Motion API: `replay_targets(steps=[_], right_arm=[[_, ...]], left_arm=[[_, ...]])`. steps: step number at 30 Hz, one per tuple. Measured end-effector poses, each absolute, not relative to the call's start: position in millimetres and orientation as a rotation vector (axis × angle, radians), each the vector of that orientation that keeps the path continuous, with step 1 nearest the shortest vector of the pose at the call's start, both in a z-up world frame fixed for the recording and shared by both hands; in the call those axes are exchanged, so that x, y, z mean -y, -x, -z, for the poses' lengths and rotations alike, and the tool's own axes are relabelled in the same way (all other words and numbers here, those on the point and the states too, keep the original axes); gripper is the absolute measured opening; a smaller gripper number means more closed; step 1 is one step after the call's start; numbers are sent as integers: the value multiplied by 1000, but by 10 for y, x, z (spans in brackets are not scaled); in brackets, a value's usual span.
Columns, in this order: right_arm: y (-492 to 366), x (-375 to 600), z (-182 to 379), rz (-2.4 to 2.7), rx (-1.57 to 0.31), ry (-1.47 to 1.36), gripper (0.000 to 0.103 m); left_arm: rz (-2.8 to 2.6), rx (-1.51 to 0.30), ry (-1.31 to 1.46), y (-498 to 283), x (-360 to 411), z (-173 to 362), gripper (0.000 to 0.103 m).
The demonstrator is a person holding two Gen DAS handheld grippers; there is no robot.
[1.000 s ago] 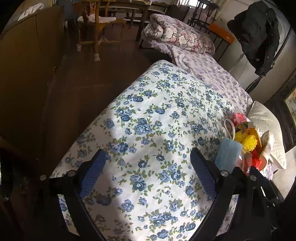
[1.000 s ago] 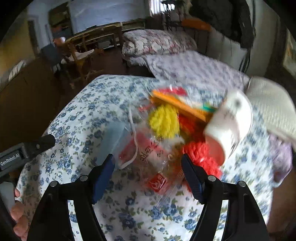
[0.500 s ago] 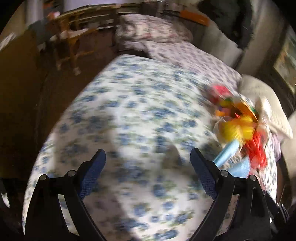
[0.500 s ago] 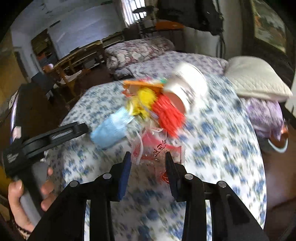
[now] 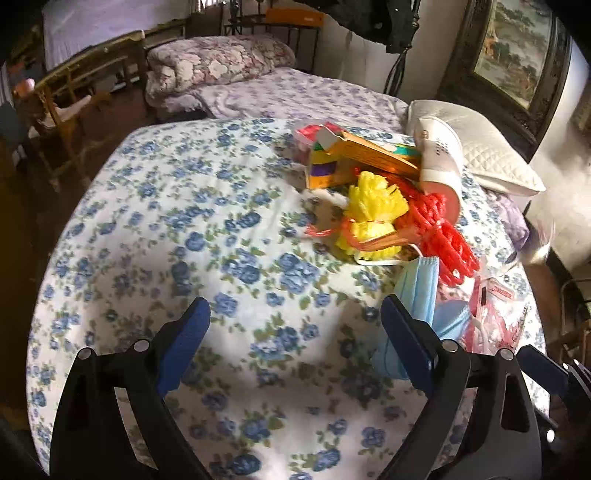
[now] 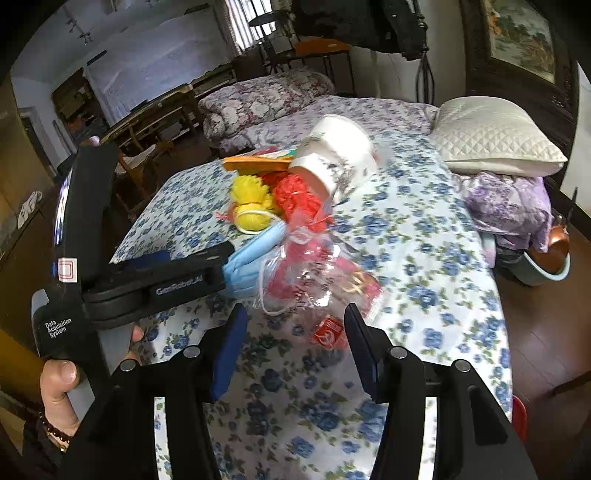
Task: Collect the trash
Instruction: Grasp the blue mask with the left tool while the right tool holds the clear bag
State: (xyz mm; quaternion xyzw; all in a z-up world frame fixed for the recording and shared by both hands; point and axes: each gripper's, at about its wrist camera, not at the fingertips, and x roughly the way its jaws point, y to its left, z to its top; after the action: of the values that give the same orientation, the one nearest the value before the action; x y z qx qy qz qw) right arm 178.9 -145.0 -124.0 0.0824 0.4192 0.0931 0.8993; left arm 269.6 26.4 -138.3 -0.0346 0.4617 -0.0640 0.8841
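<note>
Right wrist view: right gripper (image 6: 293, 349) jaws opening, clear plastic bag (image 6: 317, 280) just ahead, unheld. Left gripper (image 5: 295, 345) wide, empty beside blue face mask (image 5: 419, 291). Advance lower, pinch bag edge only.

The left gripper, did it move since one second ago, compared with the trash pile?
Yes. In the left wrist view the left gripper has turned toward the trash pile, which was at the right edge before; its right finger now touches the blue mask.

Daylight pours from the far window (image 6: 255, 26), corners sinking dark. Bedspread (image 5: 221, 229) blurs softly; fisheye bends every edge.
</note>
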Motion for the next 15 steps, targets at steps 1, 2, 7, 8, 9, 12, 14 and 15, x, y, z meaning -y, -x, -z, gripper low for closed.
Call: replay_targets(steps=[1,2,7,8,9,12,14,15], right_arm=[[-1766,1491,1234,-184,-865,-171,54],[-1731,1549,1228,-169,-862,-174,54],[-1655,1742,1226,-140,-862,-196,55],[-1644,1773,1231,-138,-863,-199,55],[-1632,1798,1238,-135,-864,-204,55],[-1604,1832,1246,-136,-862,-216,55],[-1602,1849,1241,-142,-858,-228,55],[-1601,1857,1236,-144,-856,-232,55]], left_arm=[[148,-969,90,-2696,-273,1386,90],[160,-976,104,-2690,-278,1382,90],[190,-964,127,-2591,-319,1283,90],[196,-959,131,-2570,-325,1261,90],[205,-953,137,-2548,-330,1237,90],[266,-931,156,-2494,-298,1179,90],[306,-931,150,-2489,-227,1193,90],[313,-934,137,-2495,-172,1215,90]])
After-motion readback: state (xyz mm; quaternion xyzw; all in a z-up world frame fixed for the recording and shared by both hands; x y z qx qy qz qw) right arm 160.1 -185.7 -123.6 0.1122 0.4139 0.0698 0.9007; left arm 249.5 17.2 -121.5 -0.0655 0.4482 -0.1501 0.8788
